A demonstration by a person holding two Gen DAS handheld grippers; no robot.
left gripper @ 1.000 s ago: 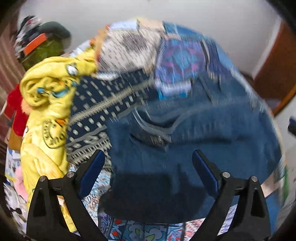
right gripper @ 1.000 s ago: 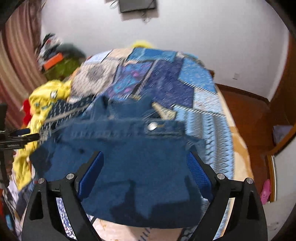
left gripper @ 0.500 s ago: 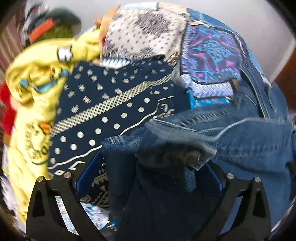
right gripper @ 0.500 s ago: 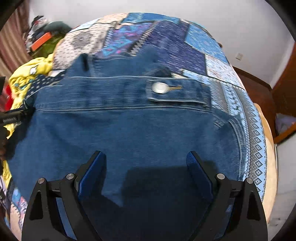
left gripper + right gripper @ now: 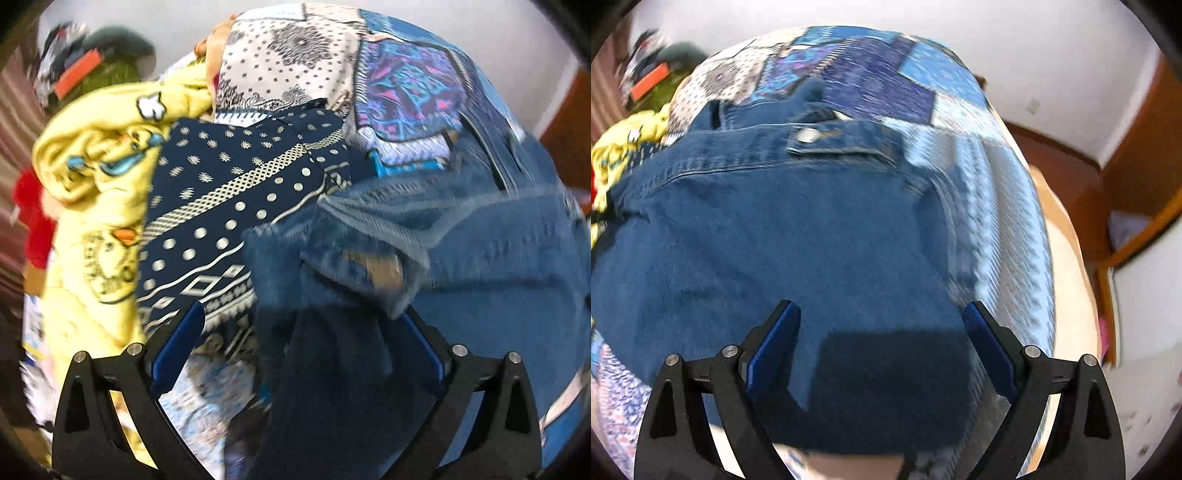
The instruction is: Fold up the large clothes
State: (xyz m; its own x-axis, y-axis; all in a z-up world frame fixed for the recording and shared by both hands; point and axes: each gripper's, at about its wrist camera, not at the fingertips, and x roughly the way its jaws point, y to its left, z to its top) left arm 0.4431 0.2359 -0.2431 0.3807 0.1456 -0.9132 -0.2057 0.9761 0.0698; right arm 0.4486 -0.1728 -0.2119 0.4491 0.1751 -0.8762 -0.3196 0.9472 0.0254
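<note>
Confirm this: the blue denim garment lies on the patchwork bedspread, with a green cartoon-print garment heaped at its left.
Wrong colour. The cartoon-print garment is yellow, not green, as the left wrist view shows. The blue denim garment does lie on the patchwork bedspread.

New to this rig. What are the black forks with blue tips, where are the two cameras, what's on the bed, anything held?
No robot: a person holds a two-finger gripper in each hand, each with a fisheye camera looking along its fingers. One picture is from the left gripper, the other from the right gripper. Blue denim jeans lie on a patchwork bedspread. Beside them are a navy patterned cloth and a yellow printed garment. Both grippers are open over the denim. The left one's jaws have just been opening, with denim between them. Nothing is held.
</note>
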